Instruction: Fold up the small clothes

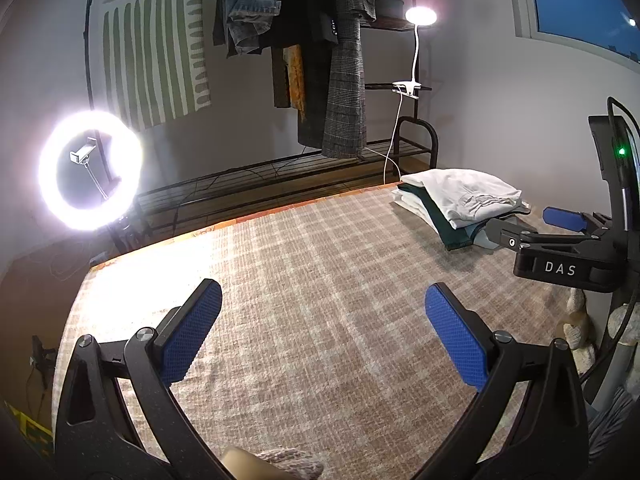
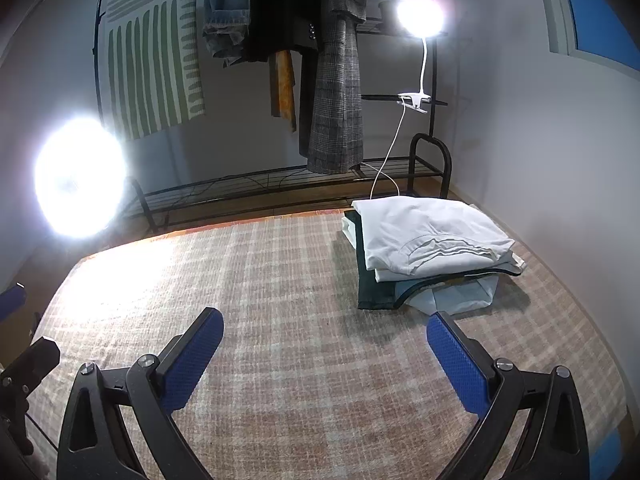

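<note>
clothes, folded, sit in a stack (image 2: pixel 428 248) at the far right corner of the checked blanket (image 2: pixel 280 300), a white piece on top, a dark green one under it and something pale, perhaps light blue, at the bottom. the right gripper (image 2: pixel 325 344) hovers just short of the stack with its blue pads spread wide and nothing between them. the left gripper (image 1: pixel 323 320) hangs over bare blanket, jaws likewise wide and empty. a ring light (image 1: pixel 90 170) glares at the left, a clip lamp (image 1: pixel 420 16) shines on the garment rack (image 1: pixel 400 88) behind
</note>
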`<action>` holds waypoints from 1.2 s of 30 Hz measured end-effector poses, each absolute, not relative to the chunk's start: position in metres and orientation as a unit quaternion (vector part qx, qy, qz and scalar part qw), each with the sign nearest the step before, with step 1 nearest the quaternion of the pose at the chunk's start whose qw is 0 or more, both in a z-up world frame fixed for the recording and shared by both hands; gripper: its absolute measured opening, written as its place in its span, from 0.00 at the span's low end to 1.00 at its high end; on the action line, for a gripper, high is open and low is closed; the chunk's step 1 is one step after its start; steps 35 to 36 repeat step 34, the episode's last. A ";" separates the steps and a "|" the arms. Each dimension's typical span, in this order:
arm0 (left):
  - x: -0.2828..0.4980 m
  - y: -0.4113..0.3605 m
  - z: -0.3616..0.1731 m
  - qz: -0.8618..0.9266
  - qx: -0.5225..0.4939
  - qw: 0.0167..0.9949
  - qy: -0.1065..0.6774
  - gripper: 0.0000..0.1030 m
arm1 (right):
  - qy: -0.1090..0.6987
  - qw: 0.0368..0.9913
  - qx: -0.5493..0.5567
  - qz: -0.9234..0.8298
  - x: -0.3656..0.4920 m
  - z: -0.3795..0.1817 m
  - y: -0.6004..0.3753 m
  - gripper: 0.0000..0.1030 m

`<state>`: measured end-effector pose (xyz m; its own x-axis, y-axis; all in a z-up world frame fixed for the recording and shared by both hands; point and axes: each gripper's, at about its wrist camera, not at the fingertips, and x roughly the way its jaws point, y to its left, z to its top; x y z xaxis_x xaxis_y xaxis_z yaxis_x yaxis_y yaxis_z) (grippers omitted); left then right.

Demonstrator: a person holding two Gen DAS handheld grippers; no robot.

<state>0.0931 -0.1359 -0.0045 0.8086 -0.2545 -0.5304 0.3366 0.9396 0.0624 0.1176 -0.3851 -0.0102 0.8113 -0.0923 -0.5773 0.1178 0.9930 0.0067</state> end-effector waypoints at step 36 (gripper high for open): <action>0.090 -0.142 -0.010 -0.169 0.079 0.939 0.289 1.00 | 0.310 0.949 0.019 -0.050 0.119 -0.016 -0.389 1.00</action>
